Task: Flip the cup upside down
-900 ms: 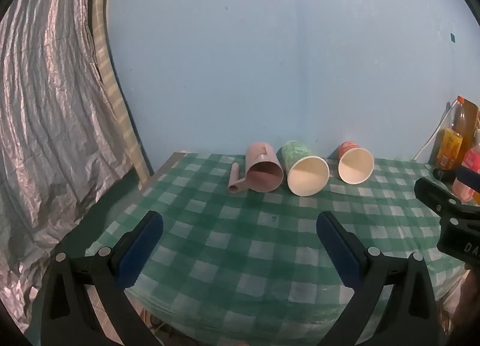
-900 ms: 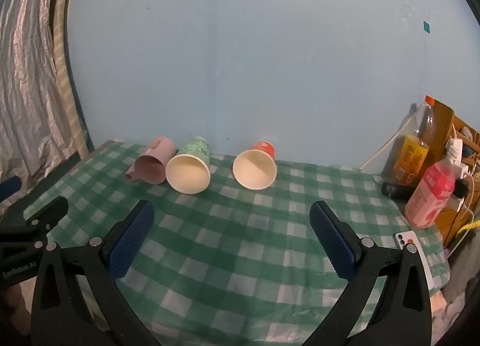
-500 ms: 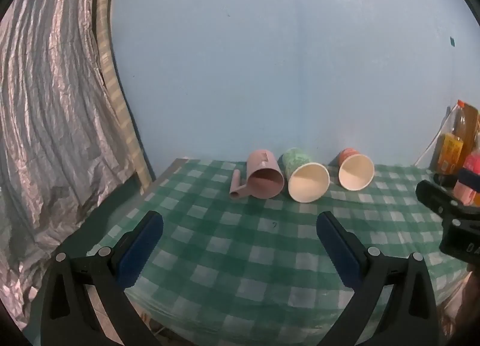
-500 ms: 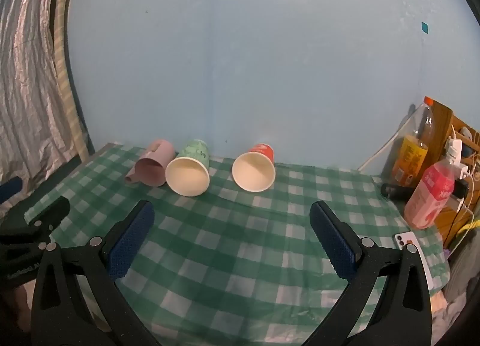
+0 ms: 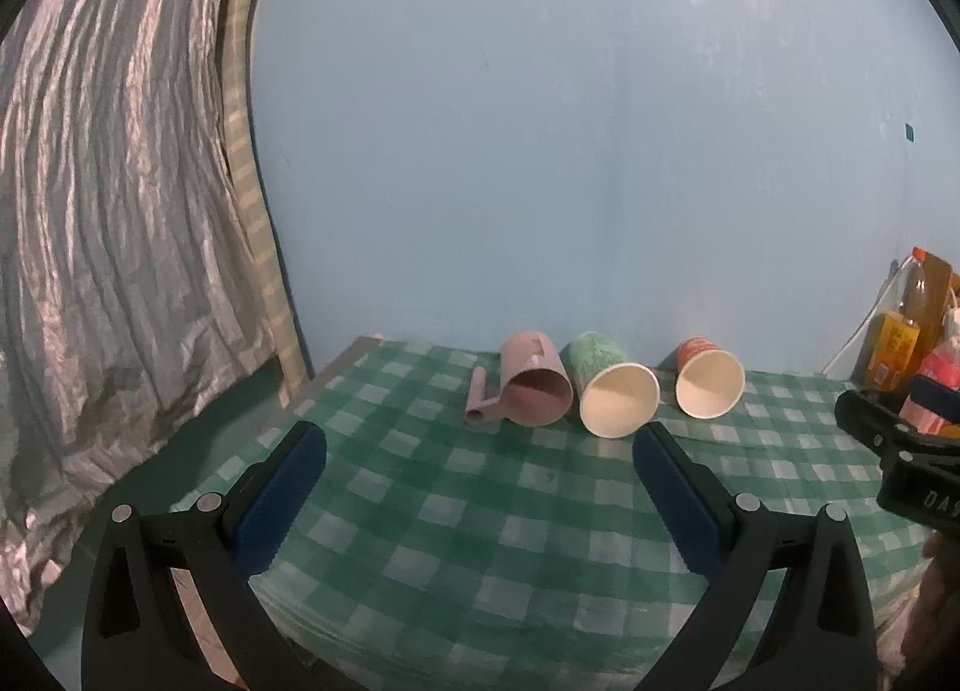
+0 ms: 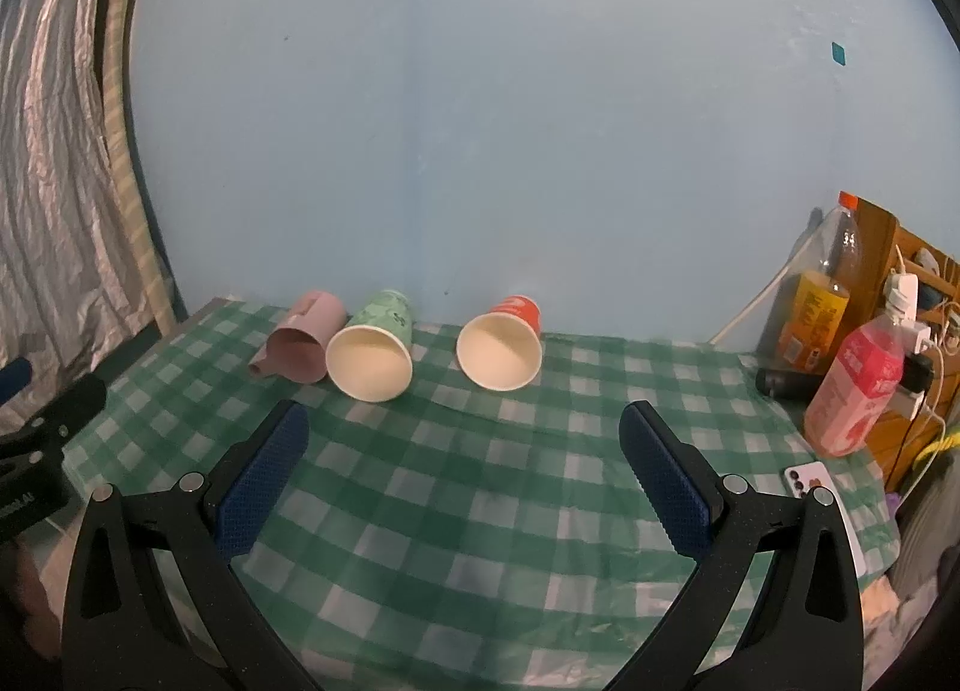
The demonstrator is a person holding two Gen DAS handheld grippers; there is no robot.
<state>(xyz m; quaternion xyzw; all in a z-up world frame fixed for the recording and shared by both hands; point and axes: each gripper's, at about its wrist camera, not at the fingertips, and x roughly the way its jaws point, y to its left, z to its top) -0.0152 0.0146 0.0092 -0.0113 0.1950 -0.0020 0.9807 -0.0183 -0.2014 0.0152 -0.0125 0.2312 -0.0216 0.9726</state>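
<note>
Pale blue wall stands behind a counter [image 6: 480, 511] covered w/ a green-and-white checked cloth. Three cups lie on their sides near the wall, mouths turned toward the cameras. I take the green paper cup [image 6: 372, 352] as landmark. Just left of it, touching or almost touching, lies the pink cup [image 6: 303, 346], which has a handle. To the right of it, w/ a clear gap, lies the red paper cup [image 6: 501, 343]. Far right of the green paper cup, at the counter's end, stand an orange bottle [image 6: 810, 313] and a pink bottle [image 6: 855, 388], and a phone [image 6: 807, 478] lies flat nearer to the camera.

Left gripper [image 5: 480, 487] has its jaws spread wide and holds nothing. Right gripper [image 6: 465, 478] is the same, wide apart and empty. Both hover over the near part of the counter, well apart from all the cups.

Progress, as I judge it: nothing done yet. No cup is upside down; all three rest on their sides, untouched. Which cup is meant I cannot say; perhaps the green one, but this is only a guess. What is left is approx. everything: approach, grasp, turn mouth-down, set on the counter, release.
</note>
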